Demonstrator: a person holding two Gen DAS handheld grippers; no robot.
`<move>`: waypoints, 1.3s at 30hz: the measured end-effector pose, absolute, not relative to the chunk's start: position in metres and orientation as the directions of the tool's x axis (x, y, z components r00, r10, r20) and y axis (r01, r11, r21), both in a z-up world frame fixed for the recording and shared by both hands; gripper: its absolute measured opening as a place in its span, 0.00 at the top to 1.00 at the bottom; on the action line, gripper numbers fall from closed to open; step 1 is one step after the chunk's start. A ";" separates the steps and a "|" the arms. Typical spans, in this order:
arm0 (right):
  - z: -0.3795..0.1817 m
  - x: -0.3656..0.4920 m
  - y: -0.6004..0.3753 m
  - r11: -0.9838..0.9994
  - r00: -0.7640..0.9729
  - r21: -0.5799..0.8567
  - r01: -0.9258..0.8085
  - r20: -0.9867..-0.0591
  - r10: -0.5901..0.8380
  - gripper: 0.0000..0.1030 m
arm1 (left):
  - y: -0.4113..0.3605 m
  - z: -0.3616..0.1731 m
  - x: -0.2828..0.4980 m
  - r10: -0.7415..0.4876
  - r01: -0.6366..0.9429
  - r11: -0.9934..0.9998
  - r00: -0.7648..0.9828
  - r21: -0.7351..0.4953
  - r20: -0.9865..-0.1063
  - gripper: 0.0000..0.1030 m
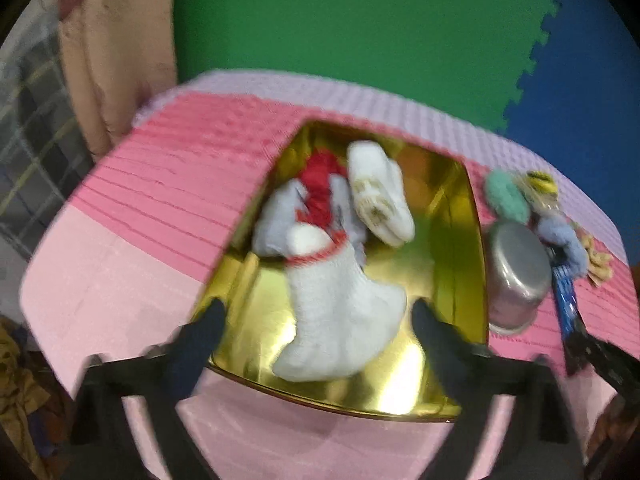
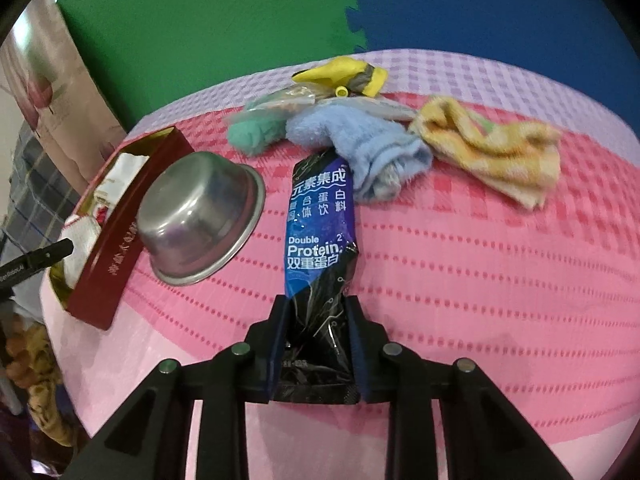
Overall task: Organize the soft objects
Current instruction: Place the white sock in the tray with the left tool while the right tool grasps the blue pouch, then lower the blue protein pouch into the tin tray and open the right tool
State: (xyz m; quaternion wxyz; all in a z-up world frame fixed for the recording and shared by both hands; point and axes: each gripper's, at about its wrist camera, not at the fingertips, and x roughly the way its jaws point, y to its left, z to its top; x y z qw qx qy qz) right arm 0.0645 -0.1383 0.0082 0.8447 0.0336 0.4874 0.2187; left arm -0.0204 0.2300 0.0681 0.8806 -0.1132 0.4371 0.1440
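Left gripper (image 1: 316, 316): jaws wide apart, nothing pressed between them. Both fingertips (image 1: 212, 316) hang over the near end of the box (image 1: 460, 208), a gold-lined tin with red outer walls. A white knitted sock (image 1: 340, 320) with red trim lies on the gold floor between the 2 fingers, apart from both pads as far as the blur allows.

Box contents, left wrist view: the white sock at 6 o'clock, a pale grey-blue cloth (image 1: 276, 220) at 10 o'clock, a red piece (image 1: 320, 184) at 12 o'clock, a cream sock with a yellow pattern (image 1: 380, 196) at 1 o'clock. Bare gold floor shows along the right wall and the near edge.

Steel bowl (image 2: 200, 216): upside down, tilted, just beside the box's right wall.

Right gripper (image 2: 316, 320): jaws narrow, pads closed on the black lower end of a blue protein drink packet (image 2: 318, 220), which runs toward 12 o'clock over the pink checked cloth (image 2: 480, 260).

Beyond the packet's far end, a cluster near the table's far edge: green towel (image 2: 252, 136) at 11 o'clock, blue towel (image 2: 360, 148) touching the packet tip, yellow checked washcloth (image 2: 500, 152) at 1 o'clock, yellow and grey item (image 2: 344, 74) farthest back. Open cloth lies to the right of the packet, from 2 to 5 o'clock.
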 end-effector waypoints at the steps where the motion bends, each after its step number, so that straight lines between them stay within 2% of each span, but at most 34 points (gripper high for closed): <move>1: 0.008 0.061 -0.143 0.899 0.425 0.288 -0.330 -0.805 0.414 0.73 | 0.228 0.074 -0.025 0.175 -0.354 0.933 0.602 -0.065 -0.779 0.08; 4: 0.008 0.048 -0.160 0.885 0.408 0.357 -0.298 -0.791 0.456 0.74 | 0.224 0.088 -0.034 0.225 -0.363 0.932 0.625 -0.023 -0.748 0.02; 6: 0.006 0.039 -0.173 0.871 0.395 0.410 -0.270 -0.778 0.488 0.74 | 0.223 0.093 -0.040 0.245 -0.379 0.925 0.620 -0.012 -0.745 0.02; 12: 0.009 0.012 -0.192 0.816 0.364 0.542 -0.200 -0.732 0.576 0.74 | 0.215 0.096 -0.078 0.191 -0.417 0.904 0.588 -0.091 -0.786 0.02; 17: 0.035 0.005 -0.194 0.766 0.366 0.606 -0.212 -0.678 0.638 0.74 | 0.204 0.093 -0.117 0.191 -0.449 0.885 0.596 -0.127 -0.780 0.02; 23: 0.089 0.008 -0.147 0.715 0.361 0.619 -0.325 -0.618 0.698 0.74 | 0.194 0.097 -0.140 0.261 -0.454 0.889 0.611 -0.061 -0.747 0.02; 27: 0.111 0.023 -0.093 0.670 0.305 0.642 -0.373 -0.597 0.742 0.74 | 0.187 0.099 -0.140 0.346 -0.462 0.887 0.619 0.029 -0.705 0.02; 31: 0.112 0.038 -0.035 0.656 0.257 0.645 -0.393 -0.608 0.751 0.74 | 0.191 0.096 -0.141 0.400 -0.473 0.876 0.610 0.090 -0.684 0.02; 39: 0.075 0.077 0.028 0.717 0.255 0.614 -0.330 -0.673 0.694 0.74 | 0.205 0.092 -0.138 0.368 -0.482 0.875 0.593 0.050 -0.716 0.02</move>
